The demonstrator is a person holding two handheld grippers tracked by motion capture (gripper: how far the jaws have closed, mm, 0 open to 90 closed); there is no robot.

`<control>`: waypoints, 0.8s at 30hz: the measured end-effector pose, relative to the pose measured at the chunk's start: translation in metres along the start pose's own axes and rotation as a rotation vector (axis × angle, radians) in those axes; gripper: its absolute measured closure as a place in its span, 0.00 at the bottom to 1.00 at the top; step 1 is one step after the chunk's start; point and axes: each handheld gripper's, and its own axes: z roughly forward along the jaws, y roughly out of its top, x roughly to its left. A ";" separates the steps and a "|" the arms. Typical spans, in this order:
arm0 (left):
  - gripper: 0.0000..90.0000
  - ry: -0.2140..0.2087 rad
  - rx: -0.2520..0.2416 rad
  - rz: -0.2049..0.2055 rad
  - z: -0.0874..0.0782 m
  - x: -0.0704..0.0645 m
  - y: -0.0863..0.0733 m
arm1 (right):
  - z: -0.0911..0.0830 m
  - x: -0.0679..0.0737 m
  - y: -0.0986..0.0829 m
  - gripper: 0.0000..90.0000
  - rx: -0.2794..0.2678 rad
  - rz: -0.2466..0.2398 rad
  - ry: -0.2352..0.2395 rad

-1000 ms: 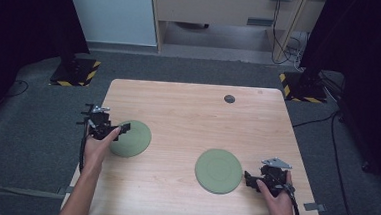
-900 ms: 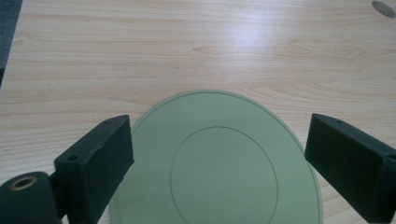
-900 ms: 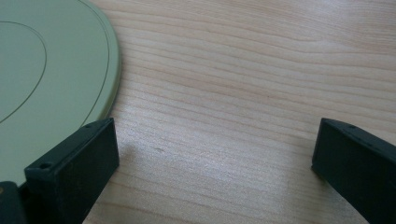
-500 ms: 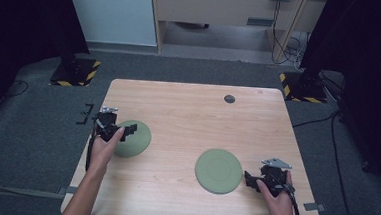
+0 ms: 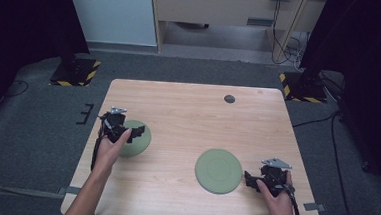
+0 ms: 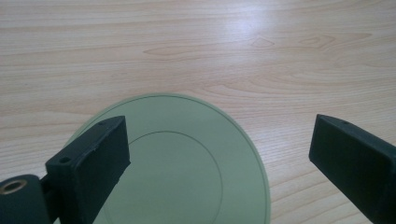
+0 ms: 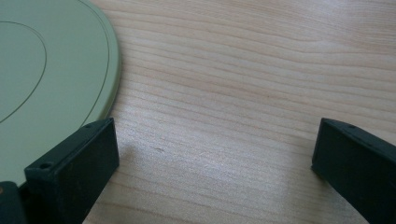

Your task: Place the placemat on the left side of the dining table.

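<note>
A small dark round disc [image 5: 229, 98] lies near the far edge of the wooden desk [image 5: 188, 107]. Beyond the desk's far corners, two yellow-and-black striped stand bases [image 5: 74, 73] rest on grey carpet [image 5: 32, 128].

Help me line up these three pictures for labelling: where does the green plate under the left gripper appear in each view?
High view: left green plate at the table's left side, partly under the left gripper.
Left gripper view: the plate lies at bottom centre, between the open fingers.
Right gripper view: the plate at upper left is the other green plate.
Shared landmark: the light wood table.
</note>
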 end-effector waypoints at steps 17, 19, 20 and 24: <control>0.05 -0.042 0.013 0.054 0.004 -0.026 -0.005 | 0.000 0.000 0.000 0.01 0.000 0.000 0.000; 0.05 -0.048 0.012 0.062 0.004 -0.029 -0.005 | 0.000 0.000 0.000 0.01 0.000 0.000 0.000; 0.05 -0.051 0.012 0.065 0.004 -0.031 -0.006 | 0.000 0.000 0.000 0.01 0.000 0.001 0.000; 0.05 -0.060 0.013 0.078 0.004 -0.036 -0.007 | 0.000 0.000 0.000 0.01 0.000 0.000 0.000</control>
